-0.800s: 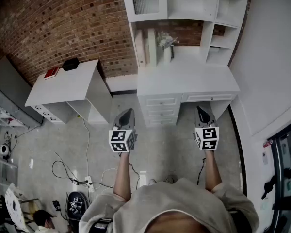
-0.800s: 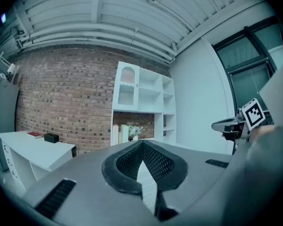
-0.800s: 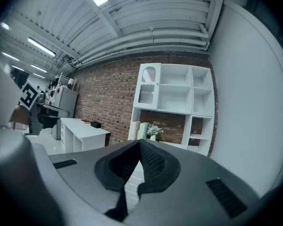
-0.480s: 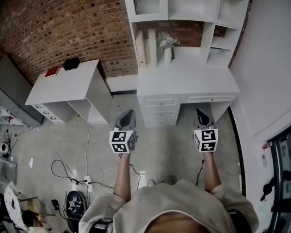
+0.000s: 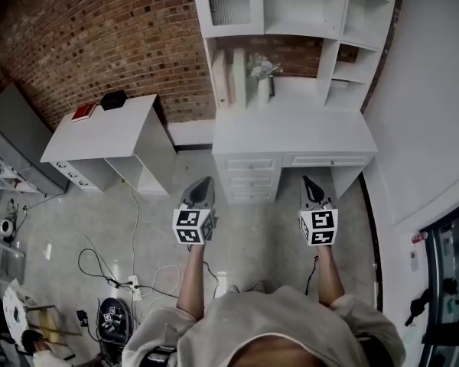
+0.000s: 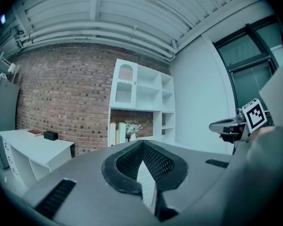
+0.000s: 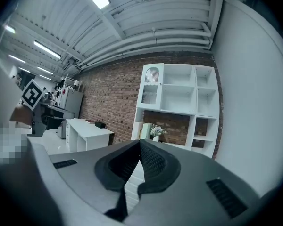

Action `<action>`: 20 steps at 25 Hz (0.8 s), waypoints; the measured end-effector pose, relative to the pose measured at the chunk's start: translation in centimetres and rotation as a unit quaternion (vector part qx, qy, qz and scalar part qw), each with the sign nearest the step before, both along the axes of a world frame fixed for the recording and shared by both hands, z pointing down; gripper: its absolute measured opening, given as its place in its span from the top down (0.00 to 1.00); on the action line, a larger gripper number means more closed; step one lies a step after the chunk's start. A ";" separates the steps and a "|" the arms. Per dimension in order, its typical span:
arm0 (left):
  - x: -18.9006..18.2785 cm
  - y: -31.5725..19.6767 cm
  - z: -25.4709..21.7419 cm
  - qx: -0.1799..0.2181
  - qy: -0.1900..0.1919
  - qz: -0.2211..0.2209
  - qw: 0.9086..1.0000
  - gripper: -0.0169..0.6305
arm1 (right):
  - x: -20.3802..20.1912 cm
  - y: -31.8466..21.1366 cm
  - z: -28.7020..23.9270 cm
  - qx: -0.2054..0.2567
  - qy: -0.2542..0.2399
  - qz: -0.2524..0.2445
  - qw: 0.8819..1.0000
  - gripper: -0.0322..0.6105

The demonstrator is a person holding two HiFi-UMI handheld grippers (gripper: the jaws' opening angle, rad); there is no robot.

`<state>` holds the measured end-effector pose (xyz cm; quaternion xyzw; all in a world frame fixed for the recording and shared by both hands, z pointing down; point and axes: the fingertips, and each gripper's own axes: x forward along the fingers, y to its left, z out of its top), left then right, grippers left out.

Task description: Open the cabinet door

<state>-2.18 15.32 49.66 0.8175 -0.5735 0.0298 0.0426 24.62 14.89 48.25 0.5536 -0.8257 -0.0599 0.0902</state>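
Note:
The white shelf unit (image 5: 291, 21) stands on a white desk against the brick wall. Its one door, a white-framed cabinet door (image 5: 229, 2) with a ribbed pane, is at the upper left and shut; it also shows as the cabinet door (image 6: 124, 84) and the cabinet door (image 7: 151, 87). My left gripper (image 5: 201, 189) and right gripper (image 5: 310, 186) are held side by side over the floor, well short of the desk. Both point at the unit. The left gripper (image 6: 142, 144) and right gripper (image 7: 139, 141) have their tips together with nothing held.
The desk (image 5: 291, 132) has drawers in front and carries a vase of flowers (image 5: 262, 75) and books (image 5: 229, 75). A second white desk (image 5: 107, 136) stands to the left with a black box (image 5: 111, 99). Cables and a power strip (image 5: 134, 285) lie on the floor.
Both grippers sit slightly lower in the head view, the right one a touch further left. The jaws stay as they were.

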 end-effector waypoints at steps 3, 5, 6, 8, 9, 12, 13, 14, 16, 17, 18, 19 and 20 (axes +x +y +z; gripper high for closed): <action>0.9 0.0 0.2 -0.002 -0.002 -0.005 1.000 0.93 | 0.5 -0.2 0.3 -0.002 0.002 -0.009 1.000 0.93; 1.4 0.0 0.5 -0.003 -0.002 -0.007 1.000 0.93 | 0.8 -0.3 0.6 -0.005 0.004 -0.014 1.000 0.93; 1.7 -0.1 0.7 -0.005 -0.002 -0.006 1.000 0.93 | 1.0 -0.4 0.8 -0.006 0.005 -0.016 1.000 0.93; 2.4 -0.5 0.8 -0.006 -0.003 -0.004 1.000 0.93 | 1.5 -0.7 1.2 -0.010 0.005 -0.017 1.000 0.93; 2.6 -0.7 0.9 -0.007 -0.003 -0.003 1.000 0.93 | 1.6 -0.9 1.3 -0.012 0.005 -0.017 1.000 0.93; 3.0 -1.5 1.1 -0.007 -0.005 -0.001 1.000 0.93 | 1.9 -1.7 1.8 -0.016 0.007 -0.017 1.000 0.93; 3.1 -2.0 1.1 -0.007 -0.005 -0.001 1.000 0.93 | 1.9 -2.2 1.8 -0.015 0.007 -0.018 1.000 0.93; 3.1 -2.5 1.1 -0.007 -0.006 0.000 1.000 0.93 | 1.8 -2.7 1.8 -0.014 0.006 -0.018 1.000 0.93; 3.0 -3.6 1.4 -0.009 -0.006 0.000 1.000 0.93 | 1.7 -3.8 2.0 -0.014 0.006 -0.017 1.000 0.93; 3.0 -4.2 1.5 -0.009 -0.006 0.000 1.000 0.93 | 1.7 -4.4 2.2 -0.016 0.006 -0.017 1.000 0.93; 2.9 -4.8 1.6 -0.010 -0.006 0.001 1.000 0.93 | 1.7 -5.0 2.3 -0.018 0.007 -0.016 1.000 0.93; 2.8 -5.5 1.7 -0.009 -0.005 0.001 1.000 0.93 | 1.6 -5.7 2.4 -0.020 0.009 -0.015 1.000 0.93; 2.7 -6.3 1.8 -0.009 -0.004 0.002 1.000 0.93 | 1.5 -6.4 2.5 -0.021 0.011 -0.014 1.000 0.93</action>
